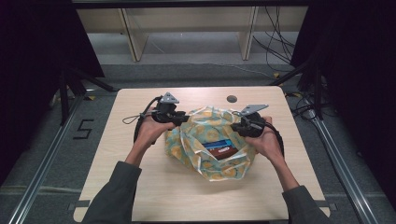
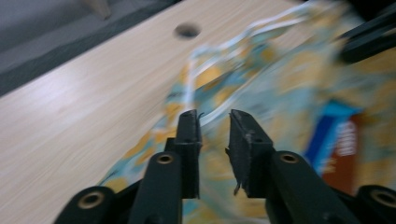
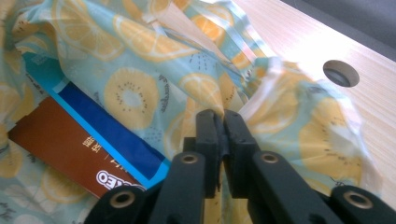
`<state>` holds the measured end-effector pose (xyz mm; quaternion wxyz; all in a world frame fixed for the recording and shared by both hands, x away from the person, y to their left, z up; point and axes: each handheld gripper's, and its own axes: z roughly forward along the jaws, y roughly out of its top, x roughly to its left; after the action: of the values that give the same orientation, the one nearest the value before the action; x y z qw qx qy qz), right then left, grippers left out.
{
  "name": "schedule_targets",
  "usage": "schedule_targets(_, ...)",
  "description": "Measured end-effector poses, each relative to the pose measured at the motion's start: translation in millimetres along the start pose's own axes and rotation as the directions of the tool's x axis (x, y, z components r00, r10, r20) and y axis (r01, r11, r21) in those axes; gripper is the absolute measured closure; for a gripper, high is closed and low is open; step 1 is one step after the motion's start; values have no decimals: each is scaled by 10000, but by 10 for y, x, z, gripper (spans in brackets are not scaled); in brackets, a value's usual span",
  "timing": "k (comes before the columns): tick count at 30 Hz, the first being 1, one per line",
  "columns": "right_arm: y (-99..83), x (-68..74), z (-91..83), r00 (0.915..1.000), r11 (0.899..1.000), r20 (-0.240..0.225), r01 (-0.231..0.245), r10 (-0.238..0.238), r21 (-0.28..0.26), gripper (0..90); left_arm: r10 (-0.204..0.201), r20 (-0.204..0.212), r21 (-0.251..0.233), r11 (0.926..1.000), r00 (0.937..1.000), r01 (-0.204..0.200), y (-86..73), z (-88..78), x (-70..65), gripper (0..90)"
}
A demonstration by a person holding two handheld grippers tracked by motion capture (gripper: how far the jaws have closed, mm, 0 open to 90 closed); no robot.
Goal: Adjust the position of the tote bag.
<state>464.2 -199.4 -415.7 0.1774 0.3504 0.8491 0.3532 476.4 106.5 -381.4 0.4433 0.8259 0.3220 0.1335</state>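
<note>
A plastic bag (image 1: 187,140) printed with orange and kiwi slices lies in the middle of the wooden table (image 1: 140,186). Its mouth gapes toward me, and inside lies a flat brown and blue packet (image 1: 219,150). My left gripper (image 1: 184,119) is at the bag's left rim. In the left gripper view, which is blurred, this gripper (image 2: 215,116) is open with the bag (image 2: 261,79) just beyond its tips and the packet (image 2: 343,144) to the right. My right gripper (image 1: 236,125) is at the right rim. In its own view the right gripper (image 3: 223,116) is shut on a fold of the bag (image 3: 140,60), and the packet (image 3: 79,140) lies at the lower left.
A round cable hole (image 1: 232,99) sits in the tabletop just behind the bag. Bare wood runs around the bag on all sides. Beyond the far edge are wooden frame legs (image 1: 133,42) and loose cables (image 1: 275,32) on the floor.
</note>
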Motion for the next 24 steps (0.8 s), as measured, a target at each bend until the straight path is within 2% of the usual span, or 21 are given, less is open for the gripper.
schedule_targets(1,-1,3,14,10000,10000,33,-4,4,32,886,167,66,40,9999,9998,-167,24,-26,-73,659)
schedule_targets(2,2,26,20,9997,9997,-142,-220,221,44,889,167,66,40,9999,9998,-167,24,-26,-73,612)
schedule_targets(3,10,5,29,9999,9999,-24,164,-164,44,894,594,251,773,9951,9979,-612,58,12,-256,533)
schedule_targets(4,17,28,34,9999,10000,-130,-25,24,-59,895,582,247,1256,9902,9980,-609,56,91,-314,481)
schedule_targets(5,21,39,39,10000,9999,23,15,-14,-131,897,739,231,1582,9844,9970,-766,51,172,-320,429)
schedule_targets(7,38,53,28,9999,9998,-87,-107,105,-155,898,566,223,1931,9794,9981,-599,22,338,-299,397)
schedule_targets(8,44,45,18,10000,10000,-47,1,-1,-97,897,478,271,2136,9755,9985,-525,3,426,-276,413)
schedule_targets(9,47,46,16,9999,9998,-104,23,-25,-192,895,628,176,2313,9707,9979,-652,-13,497,-256,510)
schedule_targets(10,44,55,16,9999,9995,-103,-112,109,-302,871,905,149,2390,9667,9958,-914,-26,579,-209,644)
schedule_targets(11,44,55,16,9999,9995,-103,-112,109,-302,871,905,149,2390,9667,9958,-914,-26,579,-209,821)
schedule_targets(12,35,44,-28,9997,9998,204,-126,128,-136,776,732,30,2173,9734,9973,-721,-27,608,-172,872)
schedule_targets(13,42,64,-56,9999,9991,102,82,-78,-426,766,576,-50,2080,9766,9983,-553,-17,627,-132,881)
schedule_targets(14,58,109,-108,9996,9988,-207,190,-200,-451,763,364,-63,2050,9782,9993,-343,19,648,-60,884)
schedule_targets(15,58,109,-108,9996,9988,-207,190,-200,-451,763,364,-63,2050,9782,9993,-343,19,648,-60,887)
schedule_targets(16,94,267,-192,9942,9965,-1013,295,-374,-781,770,352,-53,2080,9776,9994,-333,43,652,-29,889)
schedule_targets(17,94,267,-192,9942,9965,-1013,295,-374,-781,770,288,-36,2091,9775,9996,-274,63,658,-3,889)
schedule_targets(18,112,335,-224,9901,9968,-1299,455,-538,-664,787,207,-41,2106,9774,9998,-194,81,663,15,888)
schedule_targets(19,124,432,-213,9821,9958,-1761,554,-676,-733,807,-77,79,1932,9811,9999,60,86,687,29,889)
schedule_targets(21,127,613,-123,9755,9939,-1910,1041,-1091,-359,845,-98,45,2029,9792,9999,87,105,709,54,889)
schedule_targets(22,119,709,-37,9722,9937,-2063,1052,-1110,-387,872,-196,2,2042,9787,9998,191,105,717,57,889)
schedule_targets(24,103,865,83,9591,9946,-2657,1034,-974,86,900,-135,-63,2131,9769,9999,146,103,713,72,889)
